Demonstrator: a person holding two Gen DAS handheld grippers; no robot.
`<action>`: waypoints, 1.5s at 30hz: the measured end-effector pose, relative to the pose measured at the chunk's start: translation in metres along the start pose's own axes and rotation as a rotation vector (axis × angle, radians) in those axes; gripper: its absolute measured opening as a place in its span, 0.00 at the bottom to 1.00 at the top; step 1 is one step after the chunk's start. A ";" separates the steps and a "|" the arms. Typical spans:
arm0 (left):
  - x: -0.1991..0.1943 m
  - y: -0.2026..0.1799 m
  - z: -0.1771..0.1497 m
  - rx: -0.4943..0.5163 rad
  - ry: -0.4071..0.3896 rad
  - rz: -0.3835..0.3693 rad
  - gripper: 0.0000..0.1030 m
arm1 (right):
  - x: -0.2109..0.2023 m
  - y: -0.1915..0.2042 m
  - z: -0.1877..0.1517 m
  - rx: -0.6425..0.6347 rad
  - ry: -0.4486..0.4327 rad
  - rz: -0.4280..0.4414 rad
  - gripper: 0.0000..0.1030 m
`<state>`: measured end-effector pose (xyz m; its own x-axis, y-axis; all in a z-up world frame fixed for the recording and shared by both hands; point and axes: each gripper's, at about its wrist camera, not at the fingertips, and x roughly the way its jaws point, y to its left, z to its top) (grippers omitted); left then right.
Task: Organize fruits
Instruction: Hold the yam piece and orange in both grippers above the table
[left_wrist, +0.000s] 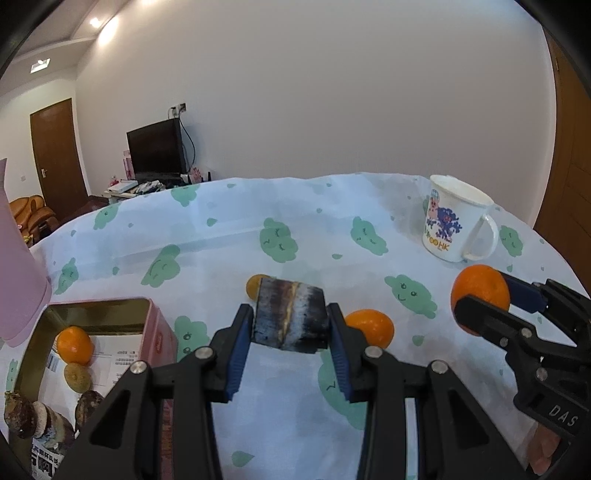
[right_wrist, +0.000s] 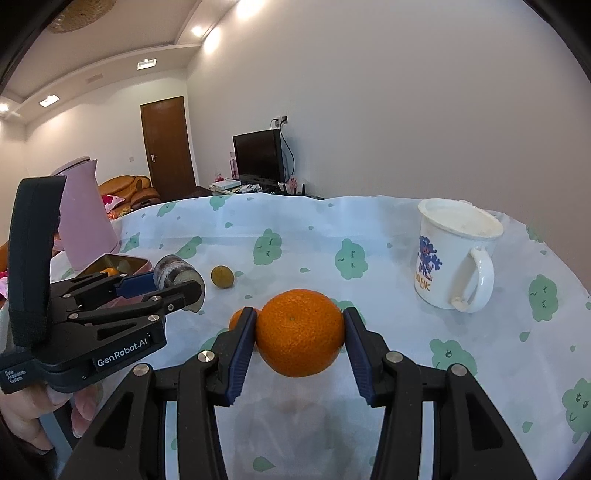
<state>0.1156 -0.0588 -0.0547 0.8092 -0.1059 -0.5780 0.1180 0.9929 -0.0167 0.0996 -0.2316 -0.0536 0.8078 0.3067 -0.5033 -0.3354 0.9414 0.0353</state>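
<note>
My left gripper (left_wrist: 290, 314) is shut on a short dark sugarcane piece (left_wrist: 291, 325), held just above the cloth. In the right wrist view that left gripper (right_wrist: 177, 286) is at the left with the same piece (right_wrist: 171, 273). My right gripper (right_wrist: 299, 321) is shut on a large orange (right_wrist: 299, 334), lifted off the table; the left wrist view has it at the right (left_wrist: 480, 291). A smaller orange (left_wrist: 371, 326) and a small yellow fruit (left_wrist: 254, 286) lie on the cloth. An open pink tin (left_wrist: 162, 332) at the lower left holds an orange (left_wrist: 74, 345), a yellowish fruit and dark brown pieces.
A white printed mug (right_wrist: 450, 258) stands at the back right of the table. A pink kettle (right_wrist: 85, 221) stands behind the tin at the left. The round table has a pale cloth with green cloud prints (right_wrist: 369, 229). A hand (right_wrist: 22, 413) grips the left tool.
</note>
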 end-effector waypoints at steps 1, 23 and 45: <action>-0.001 0.000 0.000 0.000 -0.004 0.001 0.40 | 0.000 0.000 0.000 0.000 -0.003 0.000 0.48; -0.016 0.000 -0.003 -0.001 -0.074 0.017 0.40 | -0.012 0.004 -0.001 -0.021 -0.067 -0.014 0.48; -0.034 -0.004 -0.007 0.013 -0.153 0.052 0.40 | -0.024 0.007 -0.003 -0.039 -0.134 -0.023 0.48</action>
<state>0.0837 -0.0589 -0.0409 0.8924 -0.0622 -0.4469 0.0801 0.9966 0.0213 0.0763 -0.2324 -0.0442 0.8723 0.3032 -0.3837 -0.3323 0.9431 -0.0102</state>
